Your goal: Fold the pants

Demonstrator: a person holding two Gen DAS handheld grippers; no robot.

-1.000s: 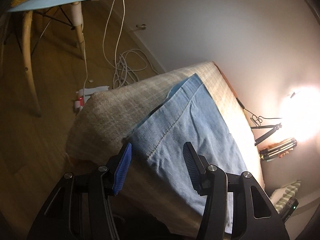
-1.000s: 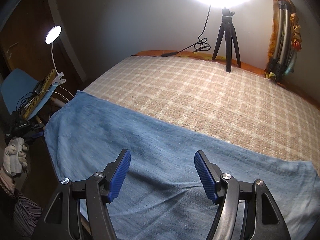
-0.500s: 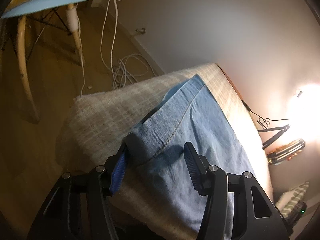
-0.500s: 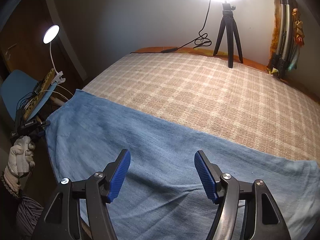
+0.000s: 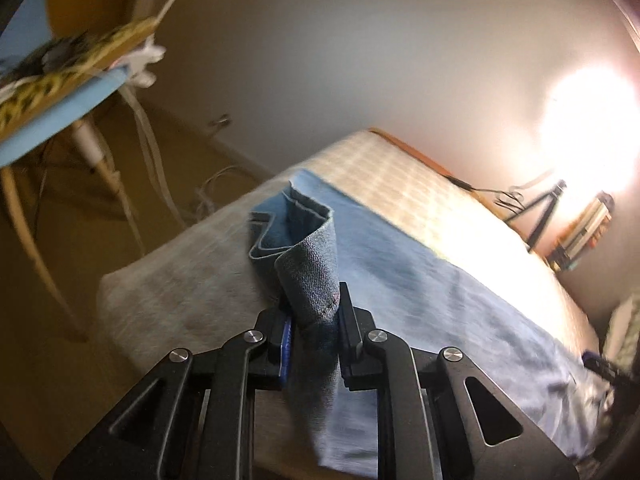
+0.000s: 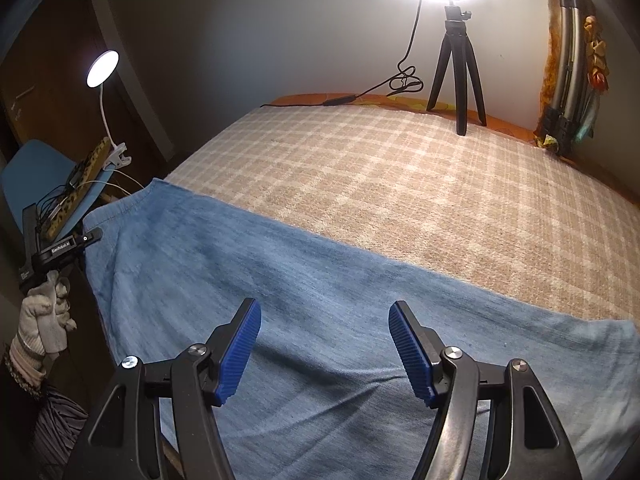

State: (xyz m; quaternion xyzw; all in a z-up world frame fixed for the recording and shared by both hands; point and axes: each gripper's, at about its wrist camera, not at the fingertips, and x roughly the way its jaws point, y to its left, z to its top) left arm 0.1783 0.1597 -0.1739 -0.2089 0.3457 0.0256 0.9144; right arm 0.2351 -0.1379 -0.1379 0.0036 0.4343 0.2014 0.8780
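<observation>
Our left gripper (image 5: 314, 330) is closing on the blue pants' (image 6: 320, 300) corner, lifted off the bed (image 6: 400, 184) probably so we can fold it over, while our right gripper (image 6: 326, 346) waits open above the cloth

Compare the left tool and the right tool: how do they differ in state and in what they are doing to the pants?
The left tool is closing on a pinched-up fold of the pants; the right tool stands wide open, gripping nothing. The left lifts cloth; the right hovers over flat denim. Both have blue ribbed pads.
</observation>
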